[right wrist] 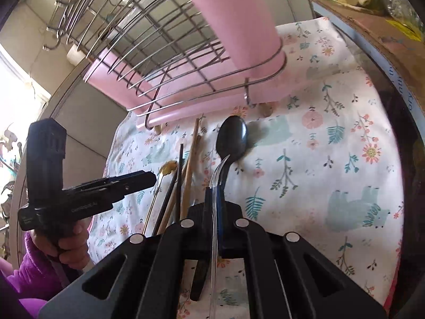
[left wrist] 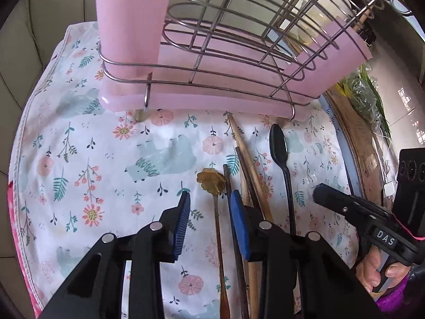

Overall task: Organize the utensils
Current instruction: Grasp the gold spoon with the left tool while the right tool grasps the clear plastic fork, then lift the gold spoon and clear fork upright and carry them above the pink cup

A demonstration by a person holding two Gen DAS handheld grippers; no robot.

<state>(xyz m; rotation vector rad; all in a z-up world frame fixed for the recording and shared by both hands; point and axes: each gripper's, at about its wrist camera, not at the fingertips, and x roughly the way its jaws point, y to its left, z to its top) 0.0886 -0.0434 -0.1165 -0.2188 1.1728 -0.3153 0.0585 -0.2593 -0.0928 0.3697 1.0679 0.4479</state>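
Observation:
A wire utensil rack [left wrist: 225,40] with pink plastic liners stands at the far side of the floral cloth; it also shows in the right wrist view [right wrist: 170,61]. In front of it lie a black spoon [left wrist: 279,146], wooden chopsticks [left wrist: 247,156], dark chopsticks [left wrist: 240,180] and a gold flower-headed spoon [left wrist: 211,182]. My left gripper [left wrist: 209,207] is open and low over the gold spoon's handle. My right gripper [right wrist: 213,188] is shut on a clear plastic utensil [right wrist: 216,175], held above the black spoon [right wrist: 232,138]. The right gripper also shows in the left wrist view [left wrist: 322,192].
The floral cloth [left wrist: 106,159] covers a round table. A cardboard box [left wrist: 356,133] with greens in plastic sits at the right edge. A beige sofa [left wrist: 24,61] lies behind on the left.

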